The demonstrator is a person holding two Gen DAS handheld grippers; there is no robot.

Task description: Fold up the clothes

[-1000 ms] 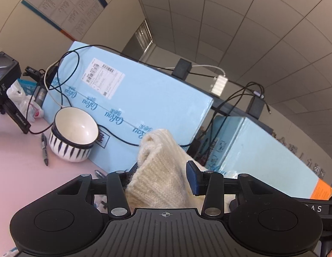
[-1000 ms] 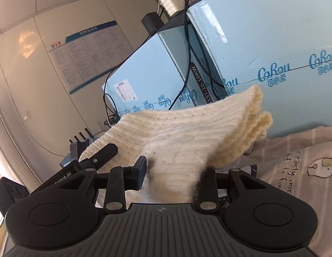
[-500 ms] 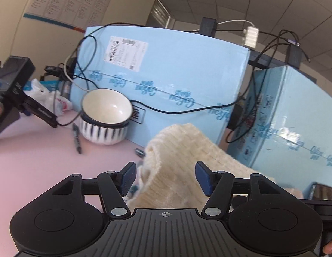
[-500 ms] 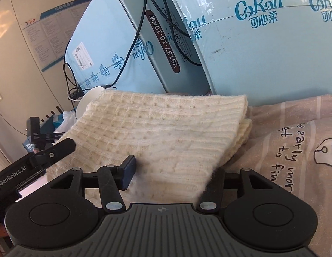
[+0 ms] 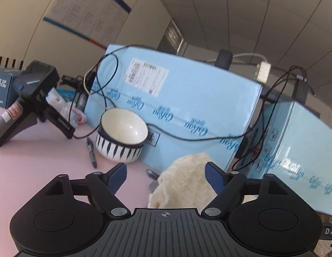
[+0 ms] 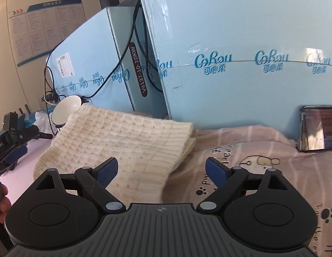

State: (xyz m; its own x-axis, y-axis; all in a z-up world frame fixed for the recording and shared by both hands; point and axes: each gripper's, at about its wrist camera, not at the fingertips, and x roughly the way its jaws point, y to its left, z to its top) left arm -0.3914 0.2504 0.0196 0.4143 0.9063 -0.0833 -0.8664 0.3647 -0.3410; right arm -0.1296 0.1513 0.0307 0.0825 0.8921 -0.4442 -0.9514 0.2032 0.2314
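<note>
— Boxes first: pale blue cartons (image 6: 240,49) stand along the back of the pink table (image 5: 37,167), cables (image 5: 106,81) trailing over them, a shipping label (image 5: 146,78) stuck on the left one.

— And the clothes?

— Spread below the right carton is a beige printed garment (image 6: 251,150) with cartoon figures and lettering. On its left edge lies the cream knit sweater (image 6: 114,141), folded flat, its layered edges facing right and overlapping the beige cloth. Its left part rests on the pink tabletop.

— Who has hold of it?

— Nobody, as far as I see. The right gripper (image 6: 161,171) hangs just above the sweater's near corner with its blue pads wide apart, nothing between them. The left gripper (image 5: 165,176) is spread wide too; a rumpled end of the sweater (image 5: 185,182) shows between its fingers, nearer the right pad, but neither pad presses it.

— Anything else on the table?

— A second handheld gripper (image 5: 31,98) is propped at the far left. Near it, a white bowl (image 5: 122,126) sits nested in a black-and-white striped one against the left carton, and a pen (image 5: 91,152) lies just beside them. A phone (image 6: 317,128) leans against the right carton, its lower edge on the beige garment.
</note>
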